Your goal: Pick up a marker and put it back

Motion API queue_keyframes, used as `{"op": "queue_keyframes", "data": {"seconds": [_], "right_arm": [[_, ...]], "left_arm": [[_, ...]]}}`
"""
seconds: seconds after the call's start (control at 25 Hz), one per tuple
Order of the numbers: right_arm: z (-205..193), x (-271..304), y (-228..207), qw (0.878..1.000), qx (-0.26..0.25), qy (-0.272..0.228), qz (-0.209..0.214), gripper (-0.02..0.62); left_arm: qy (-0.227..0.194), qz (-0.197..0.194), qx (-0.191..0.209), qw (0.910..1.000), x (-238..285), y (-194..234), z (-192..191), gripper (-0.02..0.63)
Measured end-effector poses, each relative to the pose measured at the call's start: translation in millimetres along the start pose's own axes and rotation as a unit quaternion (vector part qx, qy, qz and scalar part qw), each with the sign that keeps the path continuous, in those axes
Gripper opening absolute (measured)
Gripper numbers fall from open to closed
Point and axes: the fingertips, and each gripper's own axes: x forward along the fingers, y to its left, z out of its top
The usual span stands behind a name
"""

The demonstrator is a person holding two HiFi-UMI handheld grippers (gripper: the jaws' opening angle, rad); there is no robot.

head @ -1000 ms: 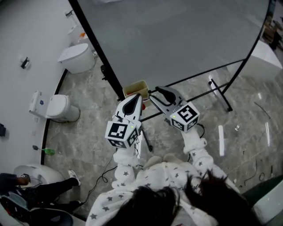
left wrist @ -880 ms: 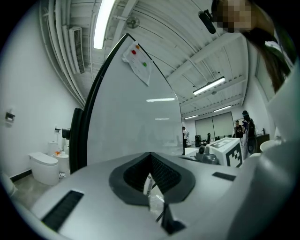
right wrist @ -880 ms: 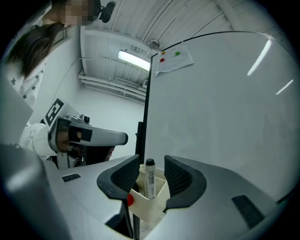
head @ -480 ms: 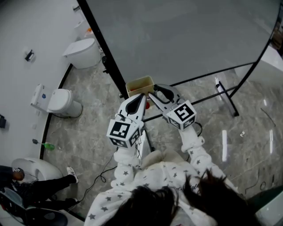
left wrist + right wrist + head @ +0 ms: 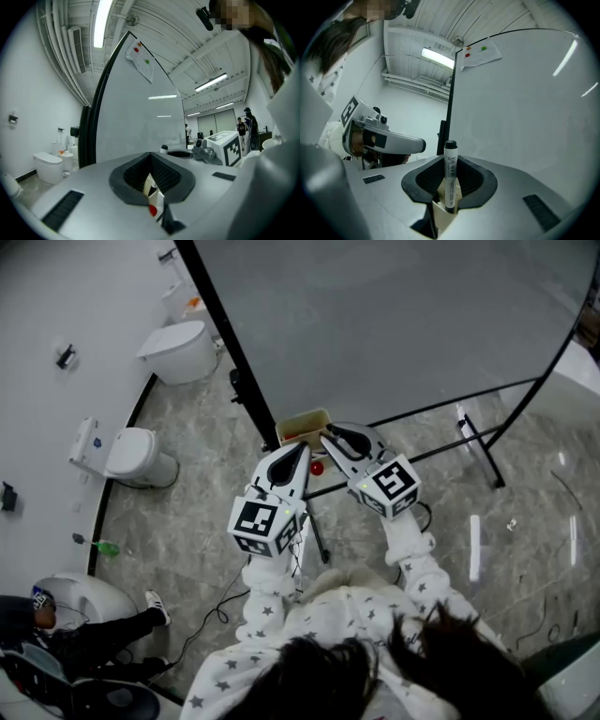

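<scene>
- Our right gripper (image 5: 331,438) is closing its jaws on a marker (image 5: 450,176), which stands upright between them with its black cap uppermost
- Our left gripper (image 5: 299,450), just beside it, has its jaws drawn together
- A tan tray (image 5: 302,419) sits just ahead of both tips, against the black-framed whiteboard (image 5: 394,324) beyond
- Below them lies a grey marbled floor (image 5: 197,484); white toilets (image 5: 131,457) stand well off past the left gripper

Wearing a white star-printed top (image 5: 349,613).
Grey stars are dotting both sleeves (image 5: 265,601) below the left gripper's (image 5: 302,448) marker cube (image 5: 262,521).
</scene>
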Motion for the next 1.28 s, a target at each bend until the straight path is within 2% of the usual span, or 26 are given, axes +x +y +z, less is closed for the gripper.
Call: {"op": "queue_keyframes", "data": {"seconds": [0.2, 0.4, 0.52, 0.84, 1.08, 1.28], "right_arm": [[56.3, -8.2, 6.6, 1.0, 0.015, -0.009, 0.006, 0.077], [116.5, -12.6, 15.8, 0.999, 0.007, -0.024, 0.02, 0.077], [139.5, -18.1, 17.3, 0.999, 0.002, -0.029, 0.023, 0.077], [151.7, -20.4, 20.5, 0.999, 0.002, -0.042, 0.027, 0.077], [149.7, -22.3, 18.1, 0.999, 0.007, -0.04, 0.028, 0.077], [147.6, -18.8, 18.9, 0.999, 0.005, -0.039, 0.032, 0.077]], "left_arm": [[0.006, -0.01, -0.003, 0.9999, -6.2, -7.4, 30.9, 0.002], [-0.011, -0.023, -0.003, 0.9997, -13.2, -7.9, 72.4, 0.002], [-0.027, -0.031, -0.013, 0.9991, -17.3, -11.1, 95.3, 0.002], [-0.035, -0.047, 0.005, 0.9983, -16.6, -19.0, 107.8, 0.002], [-0.021, -0.056, 0.026, 0.9979, -15.5, -27.1, 108.5, 0.002], [-0.038, -0.052, 0.01, 0.9979, -15.3, -22.9, 110.0, 0.002]]}}
